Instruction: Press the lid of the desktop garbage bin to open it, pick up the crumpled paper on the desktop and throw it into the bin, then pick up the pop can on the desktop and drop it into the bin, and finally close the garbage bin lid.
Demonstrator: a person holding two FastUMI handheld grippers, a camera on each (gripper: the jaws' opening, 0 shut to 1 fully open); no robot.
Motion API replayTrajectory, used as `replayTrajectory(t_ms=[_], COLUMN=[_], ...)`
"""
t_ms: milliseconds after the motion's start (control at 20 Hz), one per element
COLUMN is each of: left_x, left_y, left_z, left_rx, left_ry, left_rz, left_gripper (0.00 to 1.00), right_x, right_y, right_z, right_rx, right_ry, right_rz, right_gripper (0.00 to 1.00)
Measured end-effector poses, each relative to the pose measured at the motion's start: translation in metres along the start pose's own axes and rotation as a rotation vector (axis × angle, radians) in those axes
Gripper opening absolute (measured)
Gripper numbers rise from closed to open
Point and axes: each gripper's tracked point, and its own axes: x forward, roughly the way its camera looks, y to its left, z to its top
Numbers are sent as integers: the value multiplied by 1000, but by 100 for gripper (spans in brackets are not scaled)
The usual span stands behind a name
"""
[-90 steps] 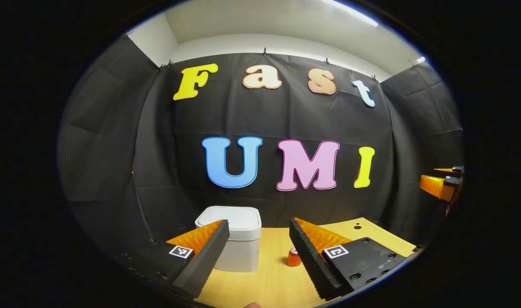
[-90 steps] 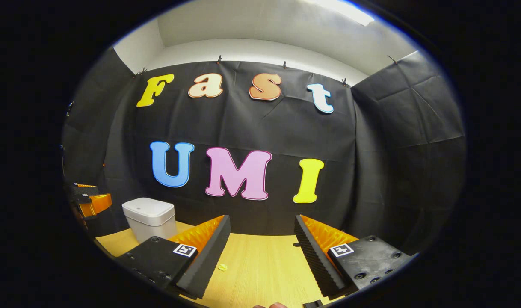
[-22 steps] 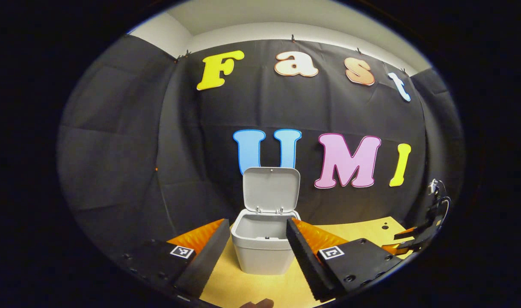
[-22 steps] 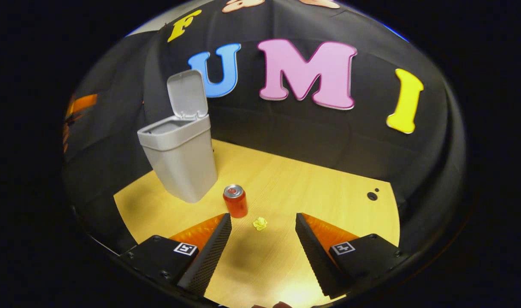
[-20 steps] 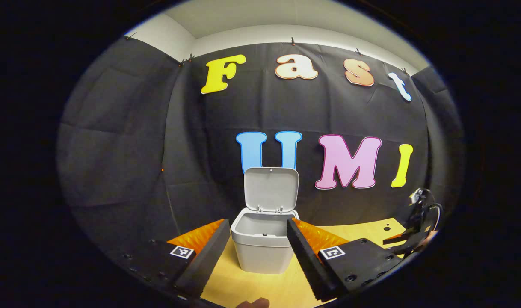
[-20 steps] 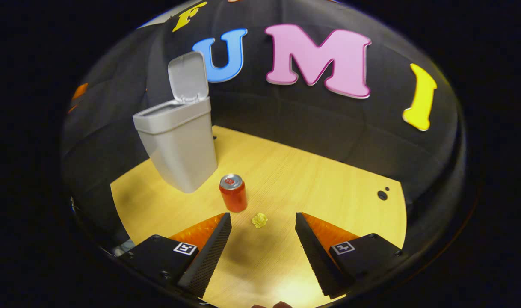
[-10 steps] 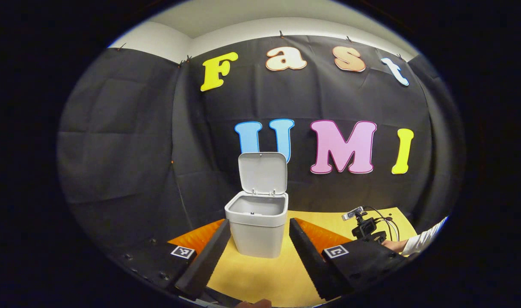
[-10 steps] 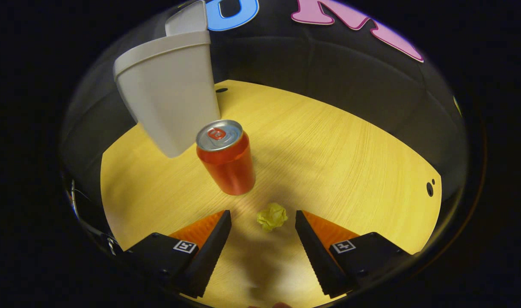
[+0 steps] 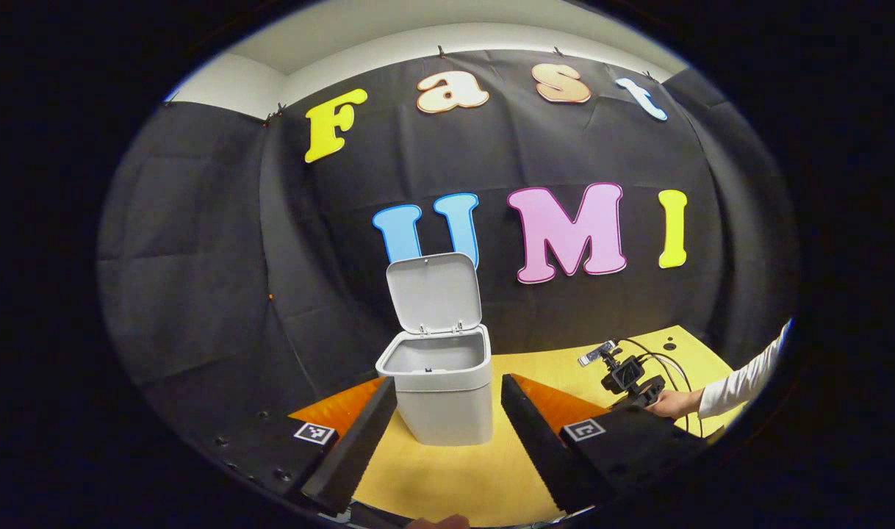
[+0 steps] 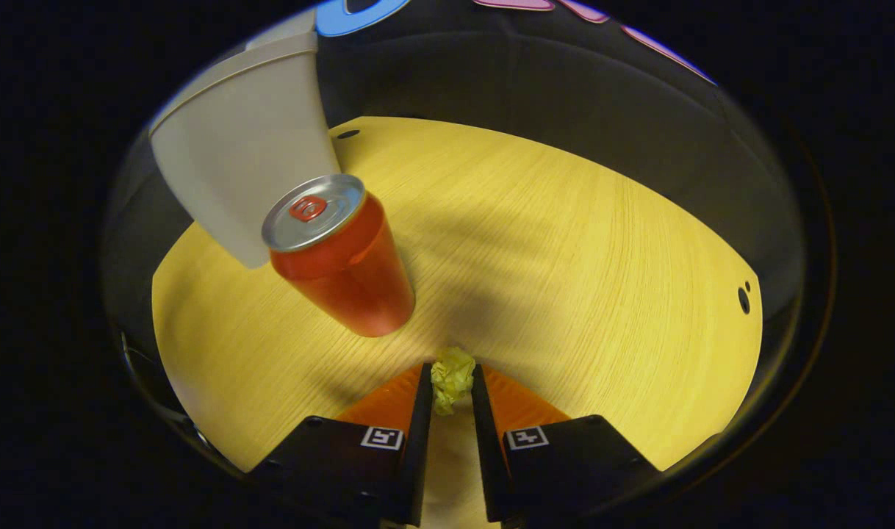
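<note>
In the right gripper view, the right hand-held gripper [image 10: 448, 393] is low over the wooden tabletop [image 10: 580, 250], with its two fingers drawn close together on either side of the crumpled paper [image 10: 451, 380]. The small yellow-green wad sits between the fingertips at about 6 o'clock in that view, and both fingers press against it. It lies at or just above the tabletop; contact with the wood cannot be told.

Just beyond the paper, toward 10 o'clock, the red pop can [image 10: 337, 257] stands upright on the tabletop, its silver top and red pull tab facing the camera. The can is near the paper but apart from it. Behind the can, farther toward 10 o'clock, rises the pale grey body of the desktop garbage bin [image 10: 234, 169], partly overlapped by the can in this view.

In the left gripper view, the left hand-held gripper [image 9: 447, 426] has its fingers spread wide apart with nothing between them, held back from the bin [image 9: 436, 393]. The bin stands on the tabletop [image 9: 447, 477] near the centre of that view, framed between the two fingers. Its lid [image 9: 434, 294] is swung up on the rear hinge and stands nearly upright, leaving the mouth uncovered.

Toward 4 o'clock in the left gripper view, a person's hand [image 9: 671, 402] in a white sleeve [image 9: 745, 378] holds the other hand-held gripper low over the tabletop.
</note>
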Motion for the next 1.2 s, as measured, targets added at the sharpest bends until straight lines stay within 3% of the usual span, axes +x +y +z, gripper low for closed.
replayTrajectory(t_ms=[150, 250, 600, 850, 1200], left_x=[11, 20, 48, 52, 47], left_y=[12, 19, 38, 58, 71], left_z=[-6, -11, -26, -27, -32], left_rx=[-16, -39, -184, -210, -211], left_ry=[5, 5, 36, 18, 20], left_rz=[-34, -51, -93, -79, -53], left_gripper=[96, 96, 97, 97, 95], right_x=[-18, -45, -169, -242, -192], right_y=[-1, 13, 90, 168, 247], right_z=[3, 26, 175, 265, 282], right_rx=[-15, -13, -66, -116, -277], right_ry=[-15, -89, -445, -618, -563], right_rz=[-23, -1, 111, 261, 264], right_gripper=[34, 34, 33, 33, 33])
